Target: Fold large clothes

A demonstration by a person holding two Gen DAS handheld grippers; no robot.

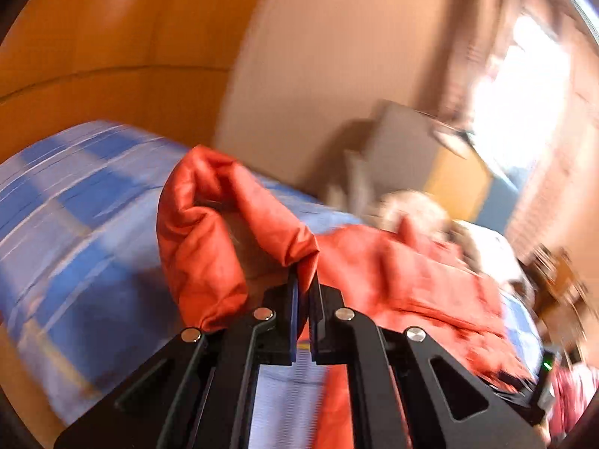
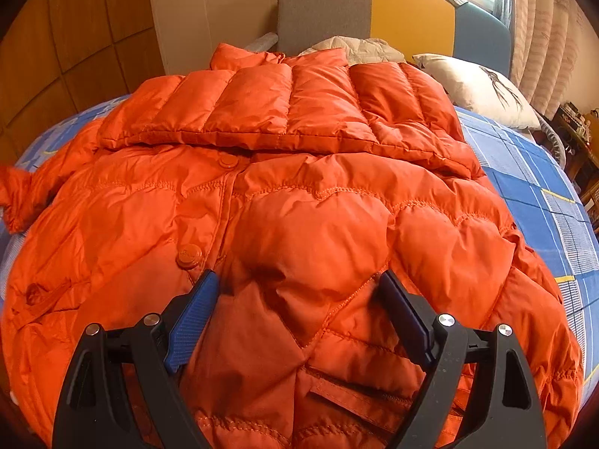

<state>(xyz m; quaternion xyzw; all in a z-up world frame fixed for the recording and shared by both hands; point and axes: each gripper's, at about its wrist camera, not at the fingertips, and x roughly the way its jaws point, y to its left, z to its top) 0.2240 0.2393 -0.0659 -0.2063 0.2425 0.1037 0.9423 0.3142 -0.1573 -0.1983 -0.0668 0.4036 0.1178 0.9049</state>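
Your left gripper [image 1: 303,280] has its fingers pressed together on a fold of the bright orange quilted puffer jacket [image 2: 292,202], and the pinched cloth stands up in a rumpled hump [image 1: 224,232] just ahead of the tips in the left wrist view. That view is smeared with blur, so finer detail of the grip is hard to read.

Your right gripper [image 2: 299,292] hangs over the lower front of the jacket with its blue-padded fingers [image 2: 194,310] spread wide. Nothing is between them; the padded cloth lies beneath and you hold none of it.

The jacket lies spread across the bed with the blue checked bedspread [image 2: 531,187], front side up, covering most of it. One sleeve [image 2: 284,108] is folded across the chest, lying crosswise above two round orange snap buttons [image 2: 189,256] on the front placket. A white pillow [image 2: 475,86] sits beyond the jacket near the headboard [image 2: 322,3], which has grey, yellow and blue panels.
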